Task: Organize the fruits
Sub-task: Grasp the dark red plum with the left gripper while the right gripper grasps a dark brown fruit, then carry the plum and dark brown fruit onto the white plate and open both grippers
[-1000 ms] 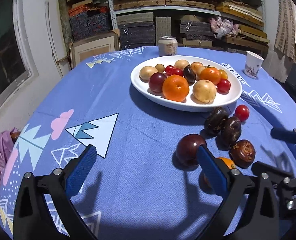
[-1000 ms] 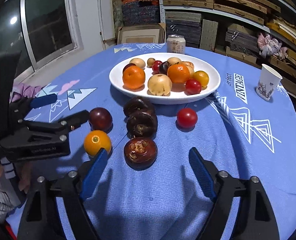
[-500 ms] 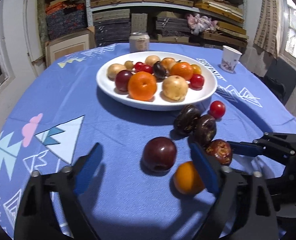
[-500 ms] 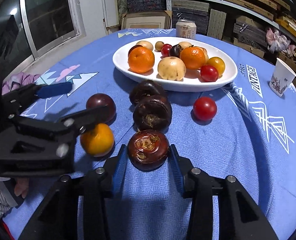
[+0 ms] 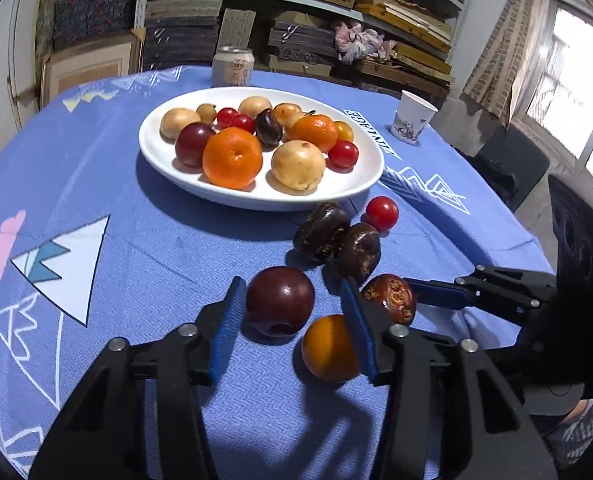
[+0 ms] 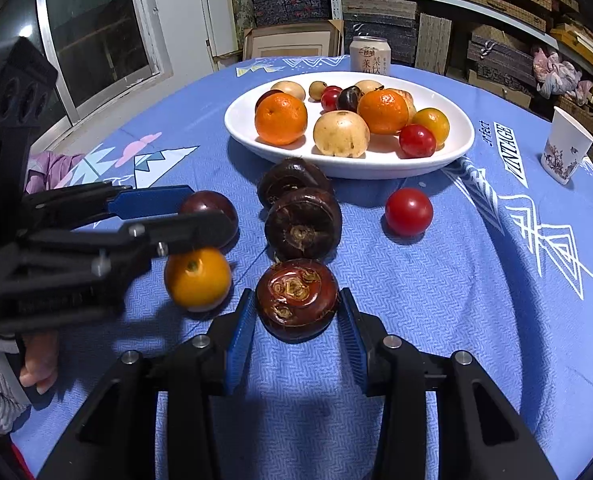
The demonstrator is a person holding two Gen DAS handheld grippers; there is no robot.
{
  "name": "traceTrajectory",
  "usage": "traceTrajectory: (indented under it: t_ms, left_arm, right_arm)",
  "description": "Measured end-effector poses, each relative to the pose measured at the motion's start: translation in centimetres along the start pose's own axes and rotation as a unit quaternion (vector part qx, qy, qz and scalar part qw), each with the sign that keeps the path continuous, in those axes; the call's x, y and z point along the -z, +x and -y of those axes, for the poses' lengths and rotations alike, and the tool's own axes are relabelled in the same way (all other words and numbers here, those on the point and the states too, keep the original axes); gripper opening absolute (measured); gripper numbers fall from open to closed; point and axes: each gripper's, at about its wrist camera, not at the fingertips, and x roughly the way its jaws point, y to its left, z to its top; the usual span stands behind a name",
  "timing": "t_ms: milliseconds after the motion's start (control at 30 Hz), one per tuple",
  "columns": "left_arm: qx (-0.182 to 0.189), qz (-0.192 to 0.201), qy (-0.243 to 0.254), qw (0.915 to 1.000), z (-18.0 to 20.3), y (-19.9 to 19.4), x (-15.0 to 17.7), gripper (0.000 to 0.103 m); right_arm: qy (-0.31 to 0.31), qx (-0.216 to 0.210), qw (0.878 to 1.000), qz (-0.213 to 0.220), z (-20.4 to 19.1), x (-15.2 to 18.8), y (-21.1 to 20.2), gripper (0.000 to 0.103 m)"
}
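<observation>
A white plate (image 5: 160, 148) (image 6: 240, 128) holds several fruits. Loose on the blue cloth lie a dark red plum (image 5: 279, 301) (image 6: 210, 208), a small orange (image 5: 328, 349) (image 6: 197, 278), two dark brown fruits (image 5: 322, 227) (image 6: 302, 224), a reddish-brown fruit (image 5: 390, 298) (image 6: 296, 299) and a red cherry tomato (image 5: 382, 213) (image 6: 409, 212). My left gripper (image 5: 292, 304) straddles the plum, its jaws narrowed with small gaps left. My right gripper (image 6: 296, 312) has its pads against the reddish-brown fruit on both sides.
A drink can (image 5: 232, 66) (image 6: 369, 55) stands behind the plate. A paper cup (image 5: 413, 117) (image 6: 566, 145) stands at the right. Shelves of stacked boxes fill the back wall, and a window is on the left in the right wrist view.
Both grippers have moved forward and narrowed. The left now straddles the plum; the right has closed from wide open onto the reddish-brown fruit.
</observation>
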Motion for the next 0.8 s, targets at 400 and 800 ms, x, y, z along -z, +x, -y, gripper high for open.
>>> traceTrajectory:
  t_ms: [400,800]
  left_arm:
    - [0.001,-0.014,-0.015,0.9998,-1.1,0.4,0.0,0.036]
    - [-0.015,0.036,-0.007,0.9992,-0.2,-2.2,0.2,0.034]
  right_arm:
    - [0.012,-0.009,1.0,0.0,0.4,-0.1,0.0,0.043]
    - [0.057,-0.02,0.997,0.039,2.5,-0.4,-2.5,0.043]
